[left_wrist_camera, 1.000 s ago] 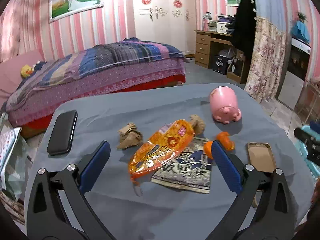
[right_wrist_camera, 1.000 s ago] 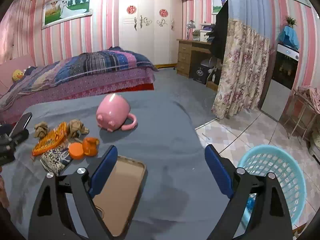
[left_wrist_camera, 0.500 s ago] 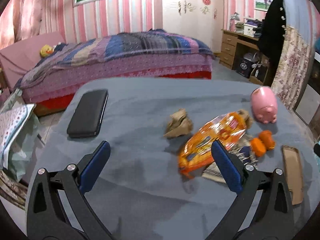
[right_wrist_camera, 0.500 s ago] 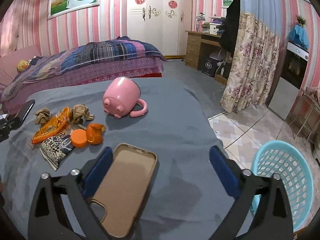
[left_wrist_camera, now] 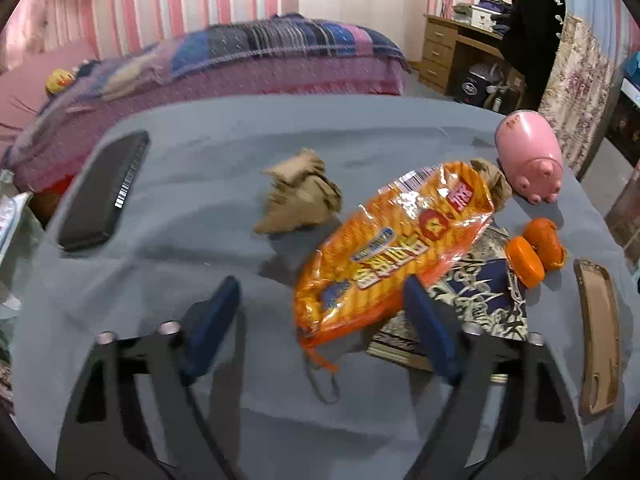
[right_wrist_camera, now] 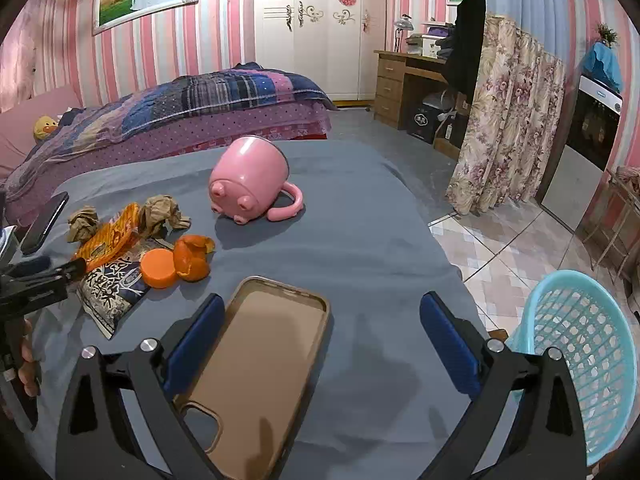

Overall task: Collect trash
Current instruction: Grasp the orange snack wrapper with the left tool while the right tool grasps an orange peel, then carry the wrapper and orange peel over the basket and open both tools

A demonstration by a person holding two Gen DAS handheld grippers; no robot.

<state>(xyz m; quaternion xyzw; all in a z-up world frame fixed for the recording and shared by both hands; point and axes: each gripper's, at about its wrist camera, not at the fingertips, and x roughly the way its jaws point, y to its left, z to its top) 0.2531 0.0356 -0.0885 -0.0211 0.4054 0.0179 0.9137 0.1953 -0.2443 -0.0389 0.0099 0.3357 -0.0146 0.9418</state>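
An orange snack bag (left_wrist_camera: 396,248) (right_wrist_camera: 108,236) lies on a dark blue wrapper (left_wrist_camera: 472,300) on the grey-clothed table (right_wrist_camera: 360,220). Around it are two crumpled brown papers (left_wrist_camera: 300,196) (left_wrist_camera: 494,176), an orange peel (left_wrist_camera: 546,240) and an orange lid (left_wrist_camera: 524,262). My left gripper (left_wrist_camera: 320,320) hangs low over the bag's near end with its jaws closing; the bag's tip lies between them and the left pad is still apart from it. My right gripper (right_wrist_camera: 322,340) stands open over a tan phone case (right_wrist_camera: 260,368), gripping nothing.
A pink pig mug (right_wrist_camera: 252,178) lies on its side behind the trash. A black phone (left_wrist_camera: 104,192) rests at the table's left. A light blue basket (right_wrist_camera: 580,360) stands on the tiled floor off the right edge. A bed is beyond the table.
My left gripper has sunk toward the orange bag and its jaws have narrowed around the bag's near end. My right gripper crept forward over the phone case and opened a little wider.
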